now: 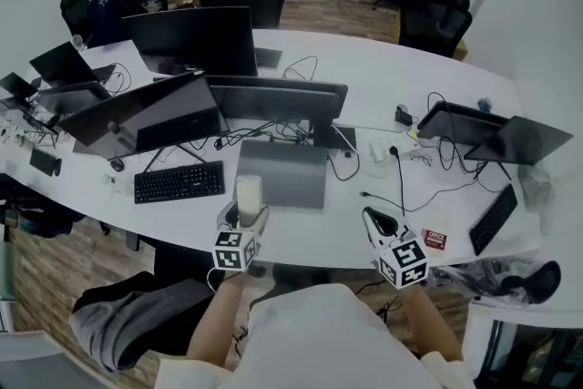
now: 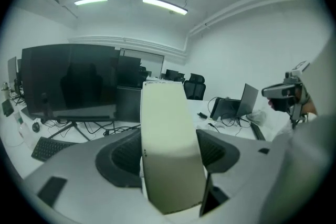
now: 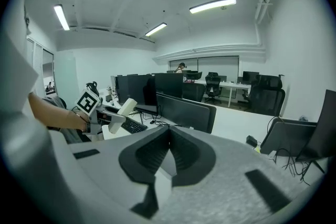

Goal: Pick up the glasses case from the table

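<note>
1. Closest to us, at the foot of the head view, our forearms point(image 1: 215, 316) reach out over the near edge of the white counter point(image 1: 383, 77), each ending in its tongs.
2. Our left tongs point(image 1: 244, 216) are clamped on the glasses case point(image 2: 170, 149), a cream, oblong box. The pads press its two long sides, so the jaws stand fairly wide with the case filling the gap.
3. We grip it near its lower end. Its long axis runs along the tongs, and most of its length stands out past the tips, forward and slightly up.
4. In the right gripper view the case looks to be in the air, off the counter, above the near edge and not far from the keyboard point(image 1: 179, 181) and the closed grey laptop point(image 1: 282, 173). We judge the pick-up as good as done.
5. Our right tongs point(image 1: 375, 221) are pressed together on nothing. They are well apart from the case, which lies to their left at about the same height.
6. The coming move turns on one thing: the case sits in the left tongs alone, held low with a long free end. We reckon that overhang could lever it loose under a sharp swing or tilt, so a steady wrist matters.
</note>
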Demonstrator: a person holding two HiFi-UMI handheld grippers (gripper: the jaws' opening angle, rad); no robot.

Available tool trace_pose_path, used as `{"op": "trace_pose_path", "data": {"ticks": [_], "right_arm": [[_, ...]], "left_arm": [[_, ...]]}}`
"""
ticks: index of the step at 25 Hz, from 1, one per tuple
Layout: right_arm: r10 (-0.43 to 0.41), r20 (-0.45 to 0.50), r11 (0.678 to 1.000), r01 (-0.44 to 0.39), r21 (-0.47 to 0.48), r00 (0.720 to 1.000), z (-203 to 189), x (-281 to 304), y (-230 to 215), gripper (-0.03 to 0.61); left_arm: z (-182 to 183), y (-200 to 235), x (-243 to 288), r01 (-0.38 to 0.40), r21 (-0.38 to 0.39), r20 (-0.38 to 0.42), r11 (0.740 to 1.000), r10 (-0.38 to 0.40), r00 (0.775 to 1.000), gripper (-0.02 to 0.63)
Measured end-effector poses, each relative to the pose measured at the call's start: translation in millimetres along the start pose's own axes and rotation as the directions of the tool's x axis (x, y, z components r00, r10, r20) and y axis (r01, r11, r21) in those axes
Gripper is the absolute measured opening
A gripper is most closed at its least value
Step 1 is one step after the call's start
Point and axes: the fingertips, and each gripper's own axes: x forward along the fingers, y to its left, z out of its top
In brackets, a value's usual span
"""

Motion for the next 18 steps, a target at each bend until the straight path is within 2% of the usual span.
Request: {"op": "trace_pose_path", "data": {"ticks": [7, 18], "right_arm": [[-0.025, 0.051, 1.0, 0.024, 0.013, 0.998, 17, -19, -13, 0.002], [-0.047, 0.124, 0.999, 0.045, 0.016, 0.991, 41, -41, -27, 0.002]], "left_arm": [[54, -23, -32, 0.033, 0.036, 0.116, 0.999, -0.037, 0.993, 0.308], [111, -46, -85, 0.053, 0.064, 0.272, 0.997, -0.068, 0.96, 0.308]]}}
